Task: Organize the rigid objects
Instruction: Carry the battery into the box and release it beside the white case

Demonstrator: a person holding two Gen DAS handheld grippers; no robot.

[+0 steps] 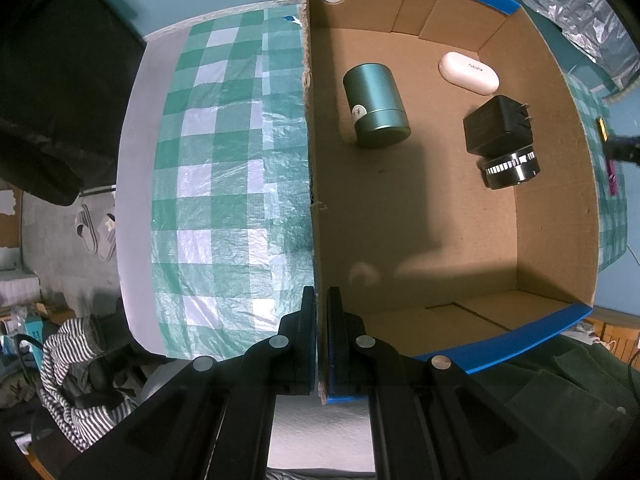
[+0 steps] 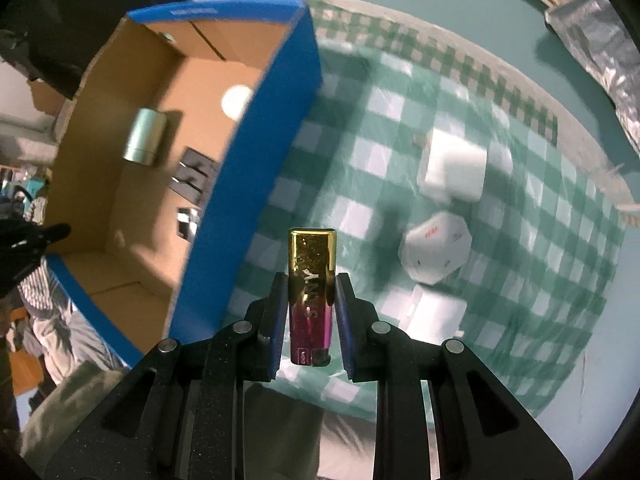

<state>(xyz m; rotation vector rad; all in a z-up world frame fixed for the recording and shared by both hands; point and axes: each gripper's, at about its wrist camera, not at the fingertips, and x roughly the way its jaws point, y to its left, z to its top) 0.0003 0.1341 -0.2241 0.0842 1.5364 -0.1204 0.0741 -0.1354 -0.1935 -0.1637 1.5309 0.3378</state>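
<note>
The right hand-held gripper (image 2: 311, 292) is clamped on a gold-and-magenta lighter (image 2: 311, 280), whose long axis runs along the fingers, gold end pointing away from the wrist camera and magenta end back between the pads. It hangs above the green-checked cloth (image 2: 500, 128) on the surface, just beside the blue outer wall of the cardboard box (image 2: 256, 152). Toward the surface's right edge lie a white block (image 2: 452, 168) and a white faceted piece (image 2: 436, 248), with bare cloth between them and the box. The left hand-held gripper (image 1: 321, 300) is closed on the box's left wall at its near corner. Inside, a teal can (image 1: 376, 106) lies on its side, a white case (image 1: 469, 73) near the far wall, a black plug adapter (image 1: 498, 126) touching a black ring (image 1: 510, 170) by the right wall; the near half of the box floor is open.
</note>
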